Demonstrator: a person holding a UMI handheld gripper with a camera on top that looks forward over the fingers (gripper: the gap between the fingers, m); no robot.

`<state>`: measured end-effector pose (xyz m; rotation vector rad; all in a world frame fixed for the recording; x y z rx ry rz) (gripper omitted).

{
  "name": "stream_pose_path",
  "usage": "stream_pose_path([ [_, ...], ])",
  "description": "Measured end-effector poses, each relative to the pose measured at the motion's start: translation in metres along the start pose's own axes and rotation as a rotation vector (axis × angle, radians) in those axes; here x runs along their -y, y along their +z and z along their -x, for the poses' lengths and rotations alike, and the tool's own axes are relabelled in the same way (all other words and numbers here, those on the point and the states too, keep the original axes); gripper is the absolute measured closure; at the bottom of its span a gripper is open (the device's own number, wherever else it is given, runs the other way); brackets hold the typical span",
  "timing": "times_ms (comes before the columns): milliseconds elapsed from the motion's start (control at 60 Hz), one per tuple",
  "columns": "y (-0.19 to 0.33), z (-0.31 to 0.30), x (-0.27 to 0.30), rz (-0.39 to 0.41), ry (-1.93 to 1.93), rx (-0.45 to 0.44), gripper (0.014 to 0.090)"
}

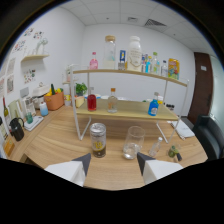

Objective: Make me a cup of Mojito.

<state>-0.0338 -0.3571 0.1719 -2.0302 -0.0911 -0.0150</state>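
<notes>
Jaws (114, 161) apart (seemingly empty) — can (98, 140), glass (133, 142) just ahead.

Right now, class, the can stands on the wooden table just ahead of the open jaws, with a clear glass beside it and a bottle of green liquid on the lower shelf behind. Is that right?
Not quite. The bottle on the lower shelf behind the can holds red liquid, not green, as the gripper view shows. The rest stands: the can is on the wooden table just ahead of the open jaws, with the clear glass beside it.
</notes>
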Motion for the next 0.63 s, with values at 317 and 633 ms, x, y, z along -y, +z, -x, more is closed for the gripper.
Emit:
stream_pose_path([
  [317, -0.012, -0.045, -0.011, 0.064, 0.067, -0.033, 0.0187],
  [633, -0.001, -0.069, -0.018, 0.096, 0.087, -0.036, 0.0191],
])
